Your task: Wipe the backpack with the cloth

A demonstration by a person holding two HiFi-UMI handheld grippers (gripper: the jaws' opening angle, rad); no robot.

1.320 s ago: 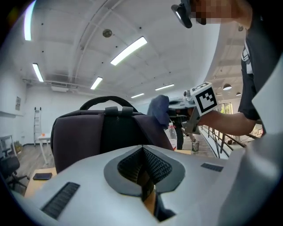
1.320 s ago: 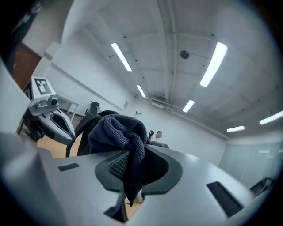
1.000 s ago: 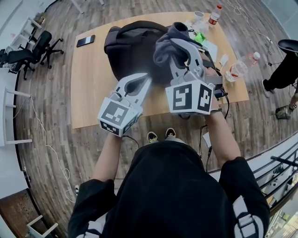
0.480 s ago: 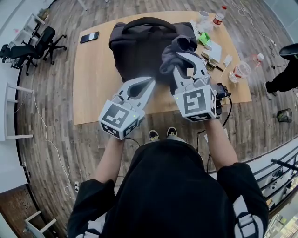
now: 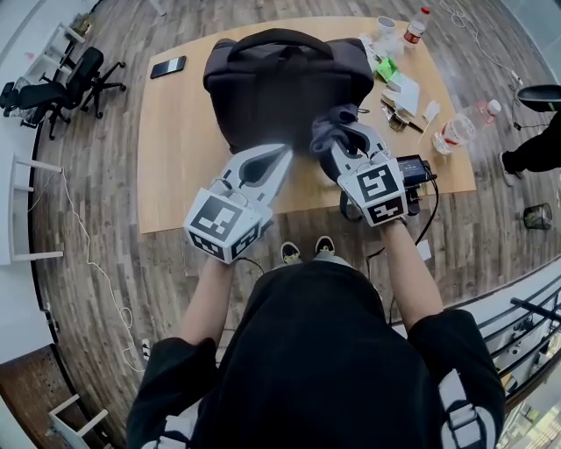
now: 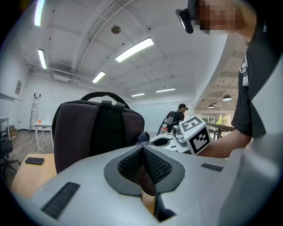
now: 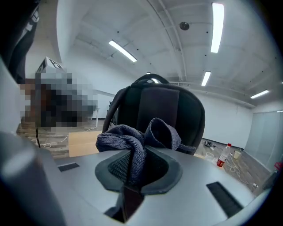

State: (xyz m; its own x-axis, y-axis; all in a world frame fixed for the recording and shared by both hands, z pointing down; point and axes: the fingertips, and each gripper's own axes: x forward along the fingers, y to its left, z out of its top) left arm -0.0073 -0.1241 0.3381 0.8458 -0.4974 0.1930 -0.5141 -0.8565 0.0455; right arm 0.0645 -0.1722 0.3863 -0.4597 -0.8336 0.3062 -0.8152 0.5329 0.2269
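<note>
One backpack, dark and bulky, stands on the wooden table in the upper middle of the head view, with its carry handle arched over its top. Its inside is not in view. There is one cloth, a grey-blue knitted piece. It is bunched at the tips of the right gripper, just at the backpack's lower right edge, though whether it touches the fabric cannot be told. In the right gripper view the cloth is pinched between the two dark pads of the right gripper, with loose folds spilling over the top and the backpack filling the frame behind. The second gripper, the left gripper, sits at the centre left of the head view and points at the backpack's lower edge. In the left gripper view the left gripper has its pads pressed together with nothing between them, the backpack rises at the left, and the marker cube of the right gripper is at the right. One dark phone lies on the table at the upper left. Two plastic bottles with red caps show at the right: one upright bottle near the top edge beside a single cup, and one bottle on its side at the table's right edge. What they hold cannot be made out. Two dark office chairs stand on the floor at the far upper left.
</note>
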